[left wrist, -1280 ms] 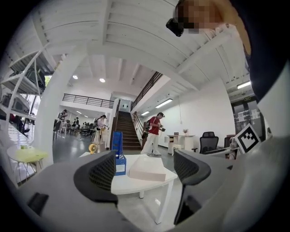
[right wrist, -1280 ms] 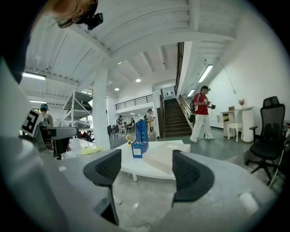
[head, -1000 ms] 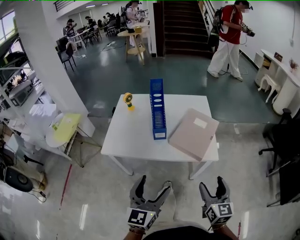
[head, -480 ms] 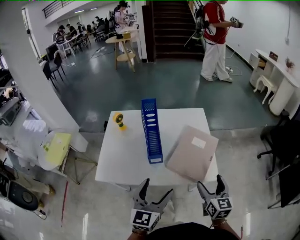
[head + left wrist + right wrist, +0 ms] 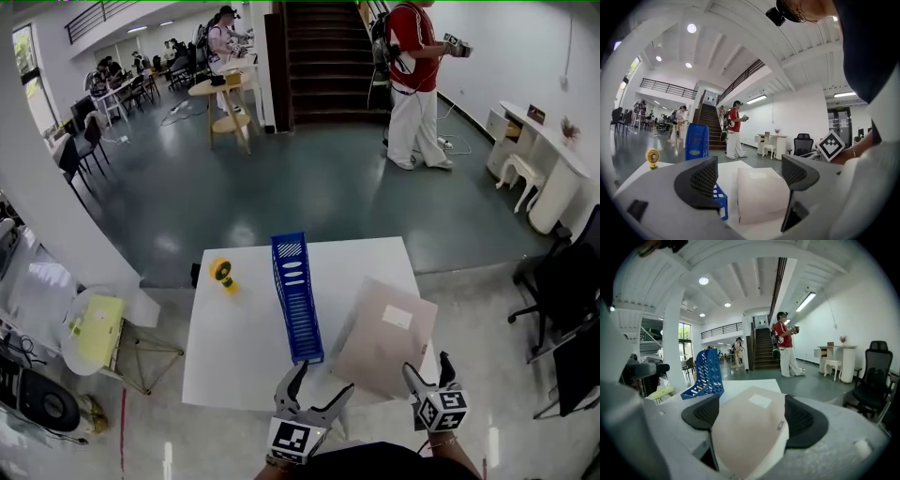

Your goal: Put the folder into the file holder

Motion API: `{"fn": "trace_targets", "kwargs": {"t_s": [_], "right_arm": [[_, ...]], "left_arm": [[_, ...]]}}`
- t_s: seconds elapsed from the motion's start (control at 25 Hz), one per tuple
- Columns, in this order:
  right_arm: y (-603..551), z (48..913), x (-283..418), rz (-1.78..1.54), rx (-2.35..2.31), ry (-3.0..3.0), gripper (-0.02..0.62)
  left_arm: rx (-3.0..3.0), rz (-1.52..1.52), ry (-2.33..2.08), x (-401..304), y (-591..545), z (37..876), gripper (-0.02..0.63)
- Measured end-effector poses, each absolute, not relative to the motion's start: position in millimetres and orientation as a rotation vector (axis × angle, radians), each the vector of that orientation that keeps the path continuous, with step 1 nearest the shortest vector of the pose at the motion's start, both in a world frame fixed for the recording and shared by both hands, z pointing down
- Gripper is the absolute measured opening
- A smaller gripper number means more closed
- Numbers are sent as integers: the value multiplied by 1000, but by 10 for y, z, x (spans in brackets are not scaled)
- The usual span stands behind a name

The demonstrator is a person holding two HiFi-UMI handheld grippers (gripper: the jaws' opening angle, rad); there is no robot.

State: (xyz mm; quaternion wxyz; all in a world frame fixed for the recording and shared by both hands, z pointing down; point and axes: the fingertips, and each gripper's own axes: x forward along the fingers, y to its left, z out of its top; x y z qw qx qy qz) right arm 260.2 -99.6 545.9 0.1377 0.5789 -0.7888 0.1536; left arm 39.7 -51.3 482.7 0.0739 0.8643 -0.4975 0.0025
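Folder, pale pink flat card w/ white label [image 5: 384,333], lies flat on white table [image 5: 234,347], right of upright blue perforated plastic file holder [image 5: 296,295]. It overhangs the table edge, prob. giving jaws an edge to pinch. Right gripper [image 5: 425,366] jaws just been opening, now wide. Folder edge lines up w/ gap, pads not on it. Left gripper [image 5: 323,377] wide open, empty.

Illumination: bright, even, indoor. Sources: round recessed ceiling lamps [image 5: 692,28] and a white strip light [image 5: 806,301]. The glossy grey-green floor [image 5: 309,178] shows pale glare patches. Shadows are soft. Both gripper views show strong fisheye curvature with black corners. The left gripper [image 5: 750,176] and right gripper [image 5: 750,413] render slightly soft close up.
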Motion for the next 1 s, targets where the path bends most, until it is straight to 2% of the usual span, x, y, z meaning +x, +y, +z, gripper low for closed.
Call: {"fn": "trace_targets", "kwargs": {"t_s": [0.4, 1.0], "right_arm": [[-1425, 5673, 2798, 538, 1723, -2190, 437], [-1869, 6106, 3200, 732, 1590, -2139, 437]], "left_arm": [[2720, 206, -1105, 941, -819, 5275, 419], [2449, 618, -1052, 1399, -1462, 6265, 419]]}}
